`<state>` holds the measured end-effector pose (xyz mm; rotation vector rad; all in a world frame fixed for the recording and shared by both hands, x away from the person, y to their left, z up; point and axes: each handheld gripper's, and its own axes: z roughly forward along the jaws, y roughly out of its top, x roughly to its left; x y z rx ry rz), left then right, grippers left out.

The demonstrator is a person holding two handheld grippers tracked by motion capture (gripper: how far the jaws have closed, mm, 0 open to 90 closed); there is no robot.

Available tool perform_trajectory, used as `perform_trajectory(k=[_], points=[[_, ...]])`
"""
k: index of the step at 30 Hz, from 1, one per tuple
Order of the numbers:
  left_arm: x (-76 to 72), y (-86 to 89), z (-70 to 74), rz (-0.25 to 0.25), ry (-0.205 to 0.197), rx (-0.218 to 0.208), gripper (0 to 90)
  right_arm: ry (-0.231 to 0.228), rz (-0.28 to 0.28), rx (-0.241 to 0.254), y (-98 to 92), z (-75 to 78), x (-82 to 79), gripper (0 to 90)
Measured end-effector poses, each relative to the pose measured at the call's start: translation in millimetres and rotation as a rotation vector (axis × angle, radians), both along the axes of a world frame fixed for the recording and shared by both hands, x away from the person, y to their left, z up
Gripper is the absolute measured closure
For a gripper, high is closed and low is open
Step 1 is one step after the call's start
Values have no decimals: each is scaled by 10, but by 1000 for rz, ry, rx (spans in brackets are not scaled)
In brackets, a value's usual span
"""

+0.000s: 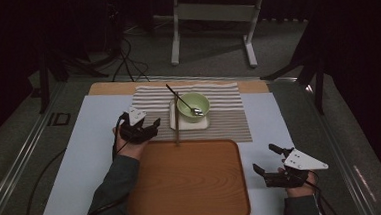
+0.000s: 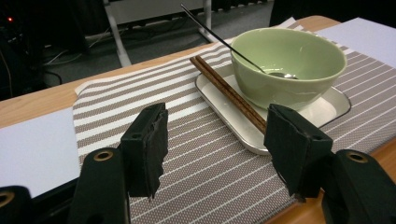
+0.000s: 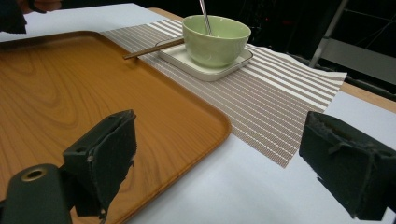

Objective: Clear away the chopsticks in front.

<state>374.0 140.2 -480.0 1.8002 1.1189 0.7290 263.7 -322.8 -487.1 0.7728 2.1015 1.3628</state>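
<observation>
The left gripper [image 1: 152, 127] hovers over the striped mat [image 1: 229, 115], its jaws spread with nothing between them. In the left gripper view the chopsticks [image 2: 229, 93] lie just ahead of the jaws and toward the right-hand one, with their near end close beside that jaw's tip but apart from it. They rest along the near edge of the small white plate [image 2: 327, 109], their far end pointing away and to the left. Beyond the chopsticks, farther ahead and to the right, the green bowl [image 2: 289, 65] stands on that plate, and a spoon [image 2: 219, 39] leans in it with its handle sticking out over the rim.

The right gripper [image 1: 264, 160] sits just beside the right edge of the wooden tray [image 1: 188, 188], over the white sheet [image 1: 88, 144], jaws wide apart and empty. From its own view the tray's corner lies between and ahead of its jaws to the left; the bowl, plate and chopsticks are well ahead on the mat.
</observation>
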Motion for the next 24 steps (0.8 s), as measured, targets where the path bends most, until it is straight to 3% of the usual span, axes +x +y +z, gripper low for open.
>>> perform_trajectory(k=[7, 24], points=[[87, -114, -63, -1, 18, -16, 424, 0, 1, 3, -1, 2, -4, 107], [303, -451, -272, -2, 79, 3, 442, 0, 8, 9, 3, 1, -3, 107]])
